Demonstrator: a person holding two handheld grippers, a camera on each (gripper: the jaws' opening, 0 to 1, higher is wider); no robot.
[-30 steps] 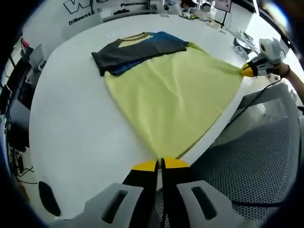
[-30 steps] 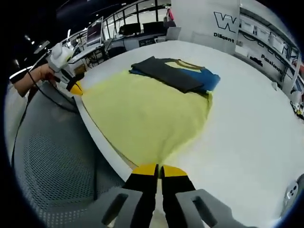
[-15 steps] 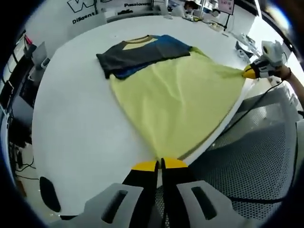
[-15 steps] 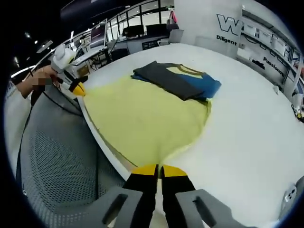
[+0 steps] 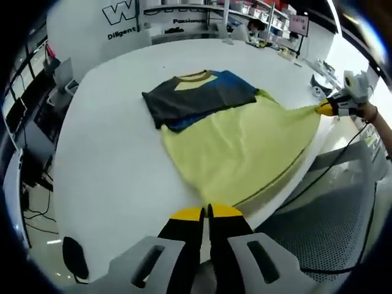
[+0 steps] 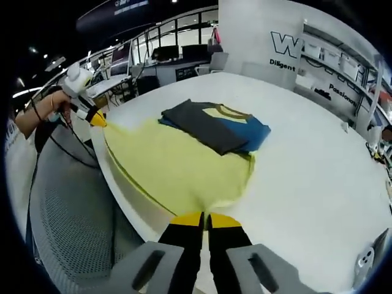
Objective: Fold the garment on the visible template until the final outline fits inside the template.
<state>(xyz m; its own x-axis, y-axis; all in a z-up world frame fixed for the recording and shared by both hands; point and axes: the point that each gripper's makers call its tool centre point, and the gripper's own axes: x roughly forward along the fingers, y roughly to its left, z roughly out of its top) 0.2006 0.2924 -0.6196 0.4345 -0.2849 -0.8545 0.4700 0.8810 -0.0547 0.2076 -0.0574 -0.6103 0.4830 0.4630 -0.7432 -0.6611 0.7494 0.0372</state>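
The yellow garment lies spread on the white table, its top folded into a dark grey and blue band. The left gripper and right gripper each pinch a hem corner at the table's edge. Grey perforated mesh sits beside the table, with shelving and a lettered wall behind
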